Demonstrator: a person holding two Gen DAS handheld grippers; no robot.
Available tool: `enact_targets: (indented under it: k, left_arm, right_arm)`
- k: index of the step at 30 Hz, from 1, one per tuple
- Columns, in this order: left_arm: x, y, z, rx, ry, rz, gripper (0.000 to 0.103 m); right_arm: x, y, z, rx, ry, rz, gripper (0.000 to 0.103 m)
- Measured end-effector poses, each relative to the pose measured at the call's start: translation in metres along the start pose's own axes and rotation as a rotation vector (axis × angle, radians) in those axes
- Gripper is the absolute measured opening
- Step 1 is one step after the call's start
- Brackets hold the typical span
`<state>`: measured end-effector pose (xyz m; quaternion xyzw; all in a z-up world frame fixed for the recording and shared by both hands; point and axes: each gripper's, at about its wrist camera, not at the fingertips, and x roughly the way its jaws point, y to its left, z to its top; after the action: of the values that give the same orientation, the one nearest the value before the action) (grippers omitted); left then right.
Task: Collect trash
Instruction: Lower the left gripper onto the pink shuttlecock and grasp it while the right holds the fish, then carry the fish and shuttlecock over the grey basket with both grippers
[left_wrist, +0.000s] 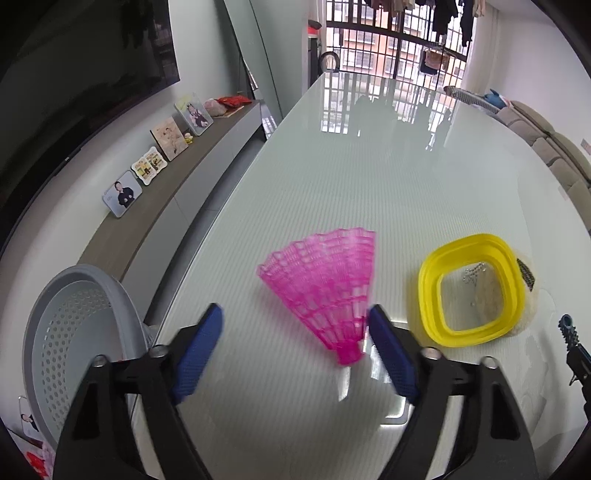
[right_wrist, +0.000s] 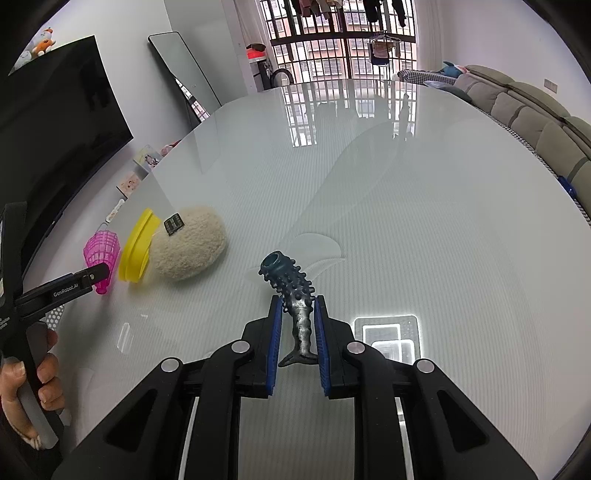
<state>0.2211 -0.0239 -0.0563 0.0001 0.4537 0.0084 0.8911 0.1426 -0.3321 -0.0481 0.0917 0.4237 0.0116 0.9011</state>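
The left gripper (left_wrist: 295, 321) has its jaws parted about halfway, its blue pads (left_wrist: 201, 352) clear on the left side. The pink plastic mesh shuttlecock skirt (left_wrist: 325, 284) lies on the glossy white counter (left_wrist: 369, 177) with its narrow end between the jaws; the right pad sits just beside or against that narrow end, and blur keeps me from telling whether it touches. Nothing is pinched.

The right gripper (right_wrist: 298, 306) is clenched on a dark knobbly rubber tube with a flared tail (right_wrist: 291, 291); both blue pads press its narrow shaft, and the studded open end sticks out ahead of the jaws.

Just right of the shuttlecock skirt a yellow square plastic ring (left_wrist: 472, 291) leans against a cream fuzzy oval pouch (right_wrist: 188, 245). A grey perforated plastic basket (left_wrist: 74, 332) stands below the counter's left edge. A hand (right_wrist: 33, 380) grips the left gripper's handle.
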Motion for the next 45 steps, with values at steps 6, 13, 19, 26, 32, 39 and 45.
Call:
enact_targets:
  k: [6, 13, 19, 26, 32, 39, 45]
  left_arm:
    - [-0.005, -0.002, -0.006, 0.009, 0.003, -0.032, 0.029]
    - [-0.029, 0.006, -0.021, 0.012, -0.013, -0.050, 0.029]
    - [-0.054, 0.023, -0.037, 0.008, -0.021, -0.079, 0.029]
    - [-0.078, 0.044, -0.059, 0.010, -0.037, -0.088, 0.029]
    - [-0.086, 0.075, -0.072, 0.007, -0.044, -0.068, 0.029]
    - [-0.092, 0.129, -0.082, -0.039, -0.059, -0.023, 0.029]
    - [-0.092, 0.174, -0.089, -0.095, -0.064, 0.024, 0.029]
  right_arm:
    - [0.001, 0.002, 0.000, -0.008, 0.004, 0.006, 0.017]
    - [-0.003, 0.002, 0.001, 0.001, 0.006, 0.012, 0.017]
    - [-0.009, 0.018, -0.007, -0.015, -0.001, -0.006, 0.017]
    - [-0.023, 0.048, -0.028, -0.003, 0.003, 0.022, 0.017]
    - [-0.026, 0.091, -0.040, -0.009, 0.027, 0.086, 0.017]
    - [-0.023, 0.165, -0.044, -0.087, 0.042, 0.178, 0.017]
    - [-0.012, 0.240, -0.045, -0.210, 0.058, 0.246, 0.017]
